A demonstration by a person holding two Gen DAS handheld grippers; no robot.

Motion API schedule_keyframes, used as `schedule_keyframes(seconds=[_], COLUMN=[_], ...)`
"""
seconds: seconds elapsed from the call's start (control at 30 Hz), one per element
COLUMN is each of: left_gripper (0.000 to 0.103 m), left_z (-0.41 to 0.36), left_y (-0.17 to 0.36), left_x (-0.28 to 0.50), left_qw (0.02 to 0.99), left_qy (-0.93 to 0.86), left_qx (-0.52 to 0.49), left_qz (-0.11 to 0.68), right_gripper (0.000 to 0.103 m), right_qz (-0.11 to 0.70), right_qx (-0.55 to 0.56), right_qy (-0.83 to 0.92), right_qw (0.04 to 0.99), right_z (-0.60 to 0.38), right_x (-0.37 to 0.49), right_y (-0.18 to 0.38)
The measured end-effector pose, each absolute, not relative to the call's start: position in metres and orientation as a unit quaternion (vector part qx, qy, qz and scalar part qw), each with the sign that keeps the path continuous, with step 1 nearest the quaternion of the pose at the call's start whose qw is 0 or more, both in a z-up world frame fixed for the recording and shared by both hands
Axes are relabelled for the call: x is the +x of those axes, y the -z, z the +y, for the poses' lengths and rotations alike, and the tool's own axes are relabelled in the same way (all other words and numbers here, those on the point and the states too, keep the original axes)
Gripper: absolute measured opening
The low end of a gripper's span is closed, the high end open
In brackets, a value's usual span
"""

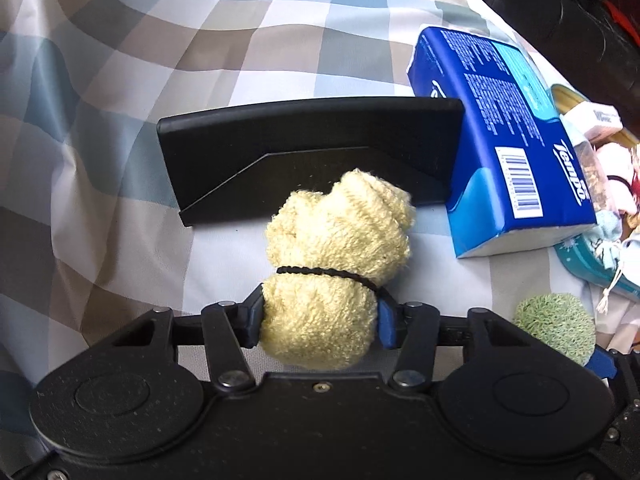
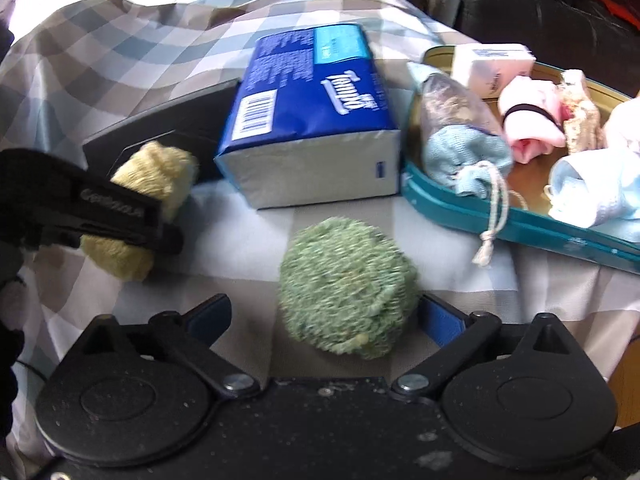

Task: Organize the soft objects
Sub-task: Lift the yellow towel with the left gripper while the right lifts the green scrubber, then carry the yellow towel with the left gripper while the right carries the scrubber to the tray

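My left gripper [image 1: 318, 322] is shut on a yellow rolled towel [image 1: 340, 264] tied with a black band, in front of a black stand [image 1: 312, 152]. The towel also shows in the right wrist view [image 2: 148, 188], with the left gripper [image 2: 120, 216] clamped on it. My right gripper [image 2: 324, 316] is open around a green fuzzy ball [image 2: 348, 288], which touches the right finger and stands apart from the left finger. The green ball also shows in the left wrist view [image 1: 556, 326]. A teal tray [image 2: 520, 228] at the right holds pink, light blue and other soft bundles.
A blue Tempo tissue pack [image 2: 312, 120] lies between the black stand [image 2: 160, 120] and the tray, and shows in the left wrist view [image 1: 500, 140]. A white box [image 2: 496, 64] rests in the tray. A checked cloth [image 1: 160, 40] covers the surface. Dark furniture stands behind.
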State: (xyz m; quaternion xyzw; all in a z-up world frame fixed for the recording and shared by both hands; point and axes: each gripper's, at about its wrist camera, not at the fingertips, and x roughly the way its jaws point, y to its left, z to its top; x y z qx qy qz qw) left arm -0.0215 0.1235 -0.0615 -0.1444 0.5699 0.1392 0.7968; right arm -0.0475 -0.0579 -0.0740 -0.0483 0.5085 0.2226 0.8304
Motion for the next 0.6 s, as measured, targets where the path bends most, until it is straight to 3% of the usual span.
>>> schedule_keyframes(seconds=[0.07,0.13,0.2,0.6], left_gripper=[0.048,0.047,0.047,0.046], left_z=[0.126,0.128,0.129,0.103], left_y=[0.060,0.057,0.053,0.010], left_x=[-0.025,-0.028,-0.032,-0.048], left_qw=[0.798,0.800,0.803,0.838], left_qy=[-0.138,-0.134,-0.130,-0.087], left_qx=[-0.150,-0.154,-0.152,-0.121], left_qz=[0.567,0.565,0.561,0.525], right_gripper=[0.087,0.070,0.061,0.059], right_qz=[0.510,0.511,0.510,0.476], right_qx=[-0.043,-0.038,-0.038,-0.014], right_qy=[-0.214,-0.209,-0.215,-0.257], right_qw=[0.832,0.833,0.832,0.841], right_z=[-0.063,-0.068,-0.071,-0.094], right_x=[-0.043,-0.042,-0.042,-0.062], right_y=[0.073,0.070,0.067,0.021])
